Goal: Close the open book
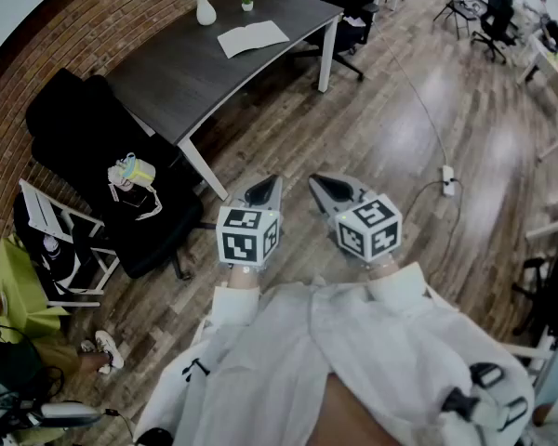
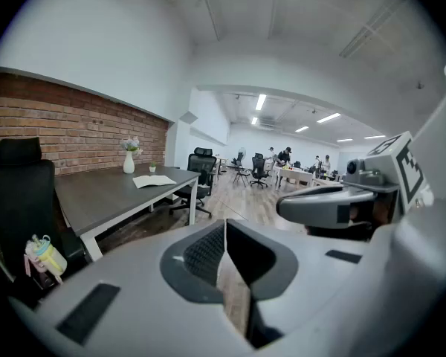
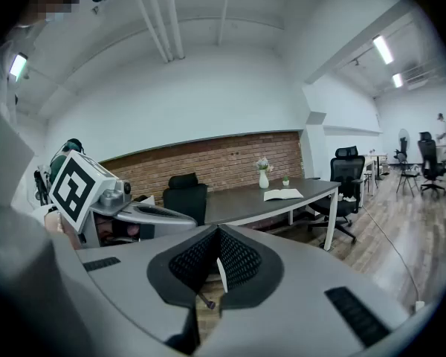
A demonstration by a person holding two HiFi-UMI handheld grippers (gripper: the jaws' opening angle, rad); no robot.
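**Head view.** We list one dark grey rectangular table with white legs, set along the brick wall. On it, toward its far end and nearer the room-side edge, lies the open white-paged book, flat with its pages up. A white vase of flowers stands at the wall-side edge of that same end. Our left gripper and right gripper hang over the wooden floor, well apart from the table and touching nothing.

**Left gripper view.** Jaws pressed together, nothing between them. The book lies far ahead on the table.

**Right gripper view.** Jaws likewise together and empty. The book lies ahead near the table's far end.

**Step in hand, as we judge it:** approach. We should walk to the book's end of the table and part one gripper's jaws only there. A tip then goes under one cover's outer edge and folds it over the spine, while the other gripper steadies the opposite half.
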